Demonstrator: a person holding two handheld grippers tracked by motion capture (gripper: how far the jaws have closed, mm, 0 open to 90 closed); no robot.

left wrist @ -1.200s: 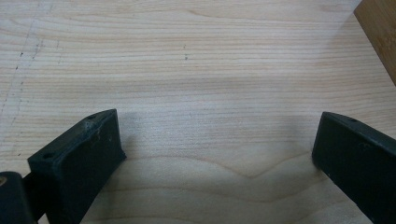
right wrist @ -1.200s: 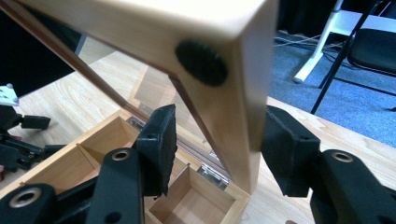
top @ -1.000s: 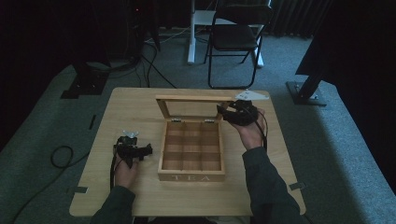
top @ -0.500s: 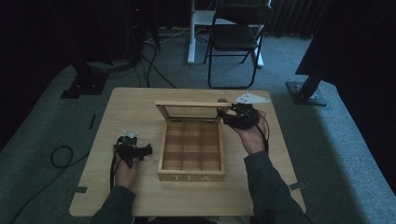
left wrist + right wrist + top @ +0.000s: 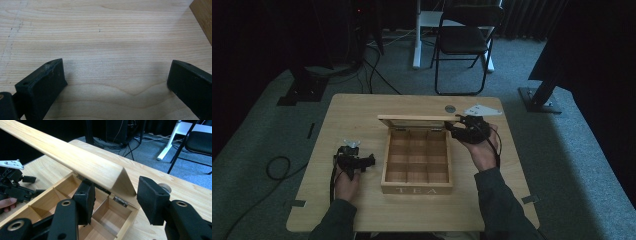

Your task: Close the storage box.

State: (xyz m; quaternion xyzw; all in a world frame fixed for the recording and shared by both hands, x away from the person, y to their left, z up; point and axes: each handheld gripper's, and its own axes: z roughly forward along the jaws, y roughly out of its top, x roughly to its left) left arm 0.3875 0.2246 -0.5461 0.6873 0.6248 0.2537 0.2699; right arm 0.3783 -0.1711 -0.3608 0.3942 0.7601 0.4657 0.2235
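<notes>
Your right hand-held gripper (image 5: 456,131) is clamped on the far right corner of the lid (image 5: 417,118) of the tea box (image 5: 417,162), which sits in the middle of the bench (image 5: 357,110) with its compartments bare. In the right gripper view the lid stands half raised, slanting over the box on its hinge (image 5: 120,201). You grip it very near the end, so swing your hand in an arc about the hinge line rather than pulling straight, or the corner may slip out. Keep your wrist turning with the lid so that the pads stay flat on it.

Your left hand-held gripper (image 5: 371,161) rests just left of the box, jaws spread wide over bare wood with nothing between them. If the box starts to slide, steady its left wall with it.

The bench is pale wood, smooth, with a small round disc (image 5: 450,108) near the far edge. Around it lie grey carpet, loose cables (image 5: 277,167) and a black folding chair (image 5: 462,45) in a dim room.
</notes>
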